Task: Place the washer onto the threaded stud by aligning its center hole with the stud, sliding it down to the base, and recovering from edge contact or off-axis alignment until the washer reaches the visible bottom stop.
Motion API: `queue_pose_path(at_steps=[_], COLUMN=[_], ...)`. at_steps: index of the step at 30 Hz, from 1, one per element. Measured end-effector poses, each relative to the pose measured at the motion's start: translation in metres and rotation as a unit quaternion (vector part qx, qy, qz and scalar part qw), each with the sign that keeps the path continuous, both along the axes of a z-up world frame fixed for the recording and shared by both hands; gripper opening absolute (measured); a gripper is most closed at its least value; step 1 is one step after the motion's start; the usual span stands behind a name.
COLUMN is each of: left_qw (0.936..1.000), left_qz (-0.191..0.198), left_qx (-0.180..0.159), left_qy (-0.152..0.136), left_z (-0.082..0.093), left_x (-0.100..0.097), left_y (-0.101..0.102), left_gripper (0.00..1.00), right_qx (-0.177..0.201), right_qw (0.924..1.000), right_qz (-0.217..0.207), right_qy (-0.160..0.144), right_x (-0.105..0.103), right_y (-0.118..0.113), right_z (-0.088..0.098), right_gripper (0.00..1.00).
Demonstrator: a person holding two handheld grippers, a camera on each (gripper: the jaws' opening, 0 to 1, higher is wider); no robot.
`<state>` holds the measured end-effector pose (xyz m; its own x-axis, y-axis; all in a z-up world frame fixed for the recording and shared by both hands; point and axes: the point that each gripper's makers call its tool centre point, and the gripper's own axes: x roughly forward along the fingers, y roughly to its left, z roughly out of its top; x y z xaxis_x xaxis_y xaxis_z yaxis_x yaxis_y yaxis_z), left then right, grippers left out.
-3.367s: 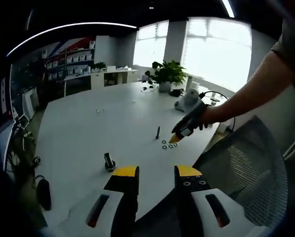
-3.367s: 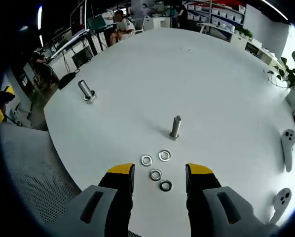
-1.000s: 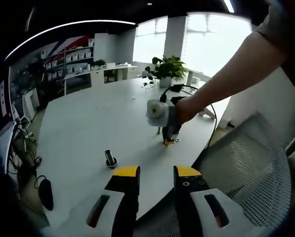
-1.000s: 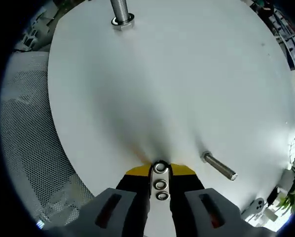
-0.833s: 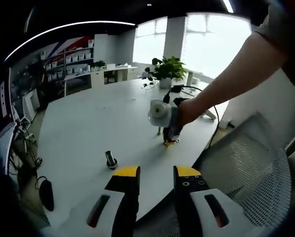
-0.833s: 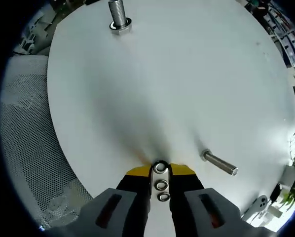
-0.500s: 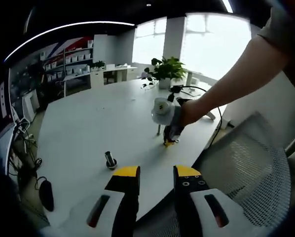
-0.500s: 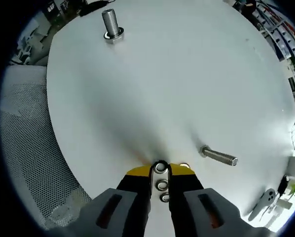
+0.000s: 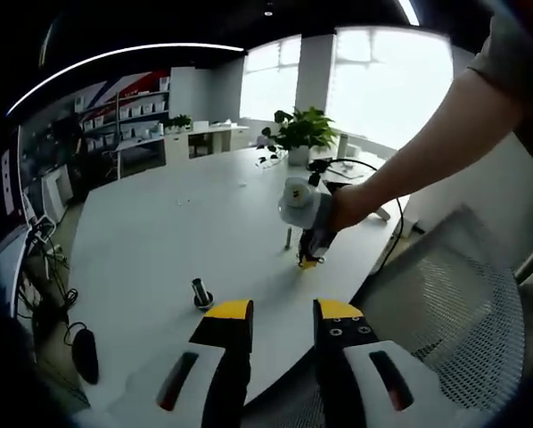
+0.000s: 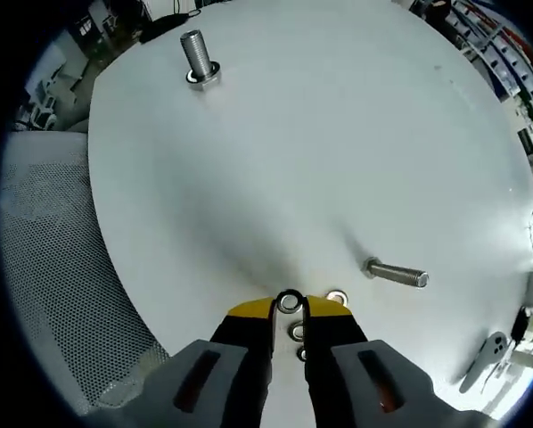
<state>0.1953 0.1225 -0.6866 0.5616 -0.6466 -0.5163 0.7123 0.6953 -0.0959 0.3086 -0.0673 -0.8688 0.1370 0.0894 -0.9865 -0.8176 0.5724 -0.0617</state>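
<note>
My right gripper (image 10: 289, 308) is shut on a steel washer (image 10: 289, 300), held on edge between its yellow-tipped jaws just above the white table (image 10: 275, 152). Three more washers lie around the tips: one (image 10: 337, 296) to the right, two (image 10: 298, 333) between the jaws lower down. A threaded stud (image 10: 396, 273) stands close to the right of the tips; a second, thicker stud (image 10: 196, 55) stands far off at the top left. My left gripper (image 9: 282, 310) is open and holds nothing, at the table's near edge. From there the right gripper (image 9: 307, 260), held in a person's hand, points down beside the thin stud (image 9: 288, 237).
A mesh chair (image 10: 44, 267) borders the table edge on the left; it appears again (image 9: 445, 303) at the right. The thick stud (image 9: 200, 292) stands in front of my left jaws. A black mouse (image 9: 86, 343), a potted plant (image 9: 302, 132) and a white controller (image 10: 491, 352) lie further off.
Since the earliest frames the right gripper came down among the washers and shut on one. Over the last second it has lifted slightly with that washer. The left gripper has stayed put.
</note>
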Motion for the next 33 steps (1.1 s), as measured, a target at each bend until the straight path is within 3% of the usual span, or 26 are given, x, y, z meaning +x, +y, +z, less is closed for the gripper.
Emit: queue_pose_path(at_steps=[21, 33], left_qw=[0.9997, 0.9993], left_qz=[-0.011, -0.026], left_qx=[-0.005, 0.002], left_qy=[-0.020, -0.025], left_z=[0.007, 0.007], left_x=[-0.001, -0.004], left_y=[-0.004, -0.009], left_gripper=[0.27, 0.28], right_qx=[0.050, 0.052], right_qw=[0.9979, 0.9967], right_qz=[-0.019, -0.034], right_qy=[-0.038, -0.051], right_x=[0.008, 0.009], right_y=[-0.001, -0.026], right_z=[0.050, 0.069], right_gripper=[0.13, 0.13])
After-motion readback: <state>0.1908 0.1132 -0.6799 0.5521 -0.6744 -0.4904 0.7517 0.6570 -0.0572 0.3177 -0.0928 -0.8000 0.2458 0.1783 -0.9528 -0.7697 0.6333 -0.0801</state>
